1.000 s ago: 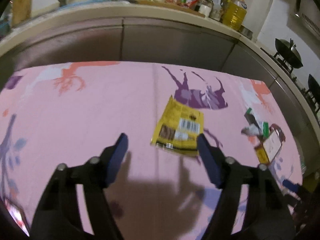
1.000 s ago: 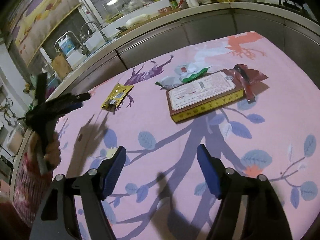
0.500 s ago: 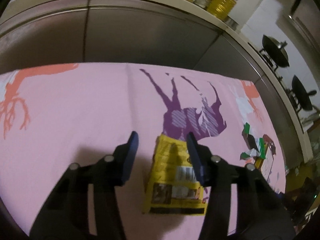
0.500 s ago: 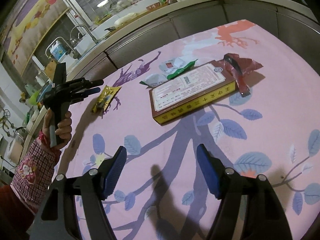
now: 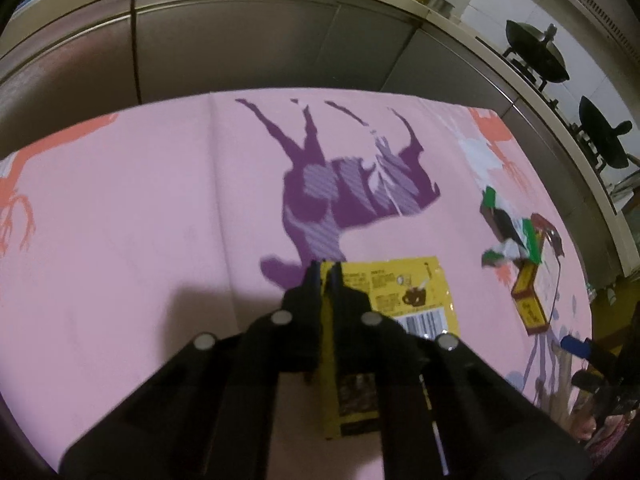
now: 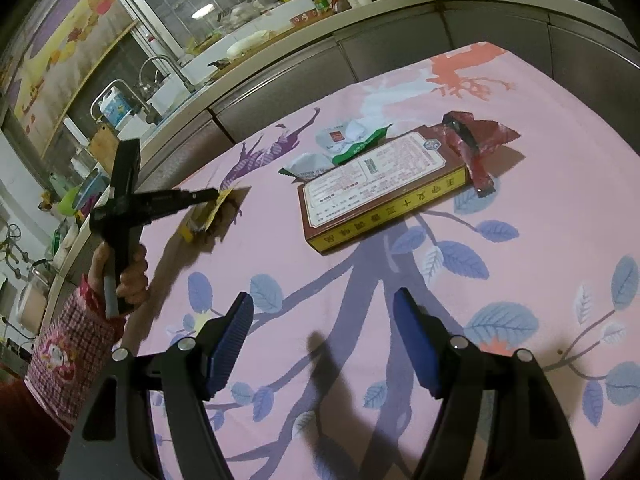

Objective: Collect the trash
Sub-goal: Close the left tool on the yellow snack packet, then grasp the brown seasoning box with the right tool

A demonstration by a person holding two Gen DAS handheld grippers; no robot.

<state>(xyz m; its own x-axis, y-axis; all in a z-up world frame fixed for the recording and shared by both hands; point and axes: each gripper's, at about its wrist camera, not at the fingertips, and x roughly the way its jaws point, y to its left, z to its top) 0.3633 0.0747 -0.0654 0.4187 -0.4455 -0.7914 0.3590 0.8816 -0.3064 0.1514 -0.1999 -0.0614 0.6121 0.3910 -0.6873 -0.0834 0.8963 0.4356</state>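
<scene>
The left gripper (image 5: 326, 270) had its fingers clenched on the yellow wrapper (image 5: 404, 296), one edge of it pinched between the tips. The left wrist view showed the wrapper's barcode and print close up, the sheet folding down beneath the fingers over the pink cloth (image 5: 140, 200) covering the counter. The right wrist view gave what that one could not — the whole left gripper (image 6: 214, 196) from the side, a hand (image 6: 130, 272) with a checked sleeve around its handle, and the wrapper (image 6: 206, 216) tilted, with only its low end near the cloth. The right gripper (image 6: 322, 336) hung above the cloth, fingers spread wide with nothing between them. Beyond it lay a flat box (image 6: 384, 184), a red wrapper (image 6: 476, 140) just beside its far end, and white-and-green wrappers (image 6: 344, 146) at its far edge — a small cluster at the right rim of the left view.
</scene>
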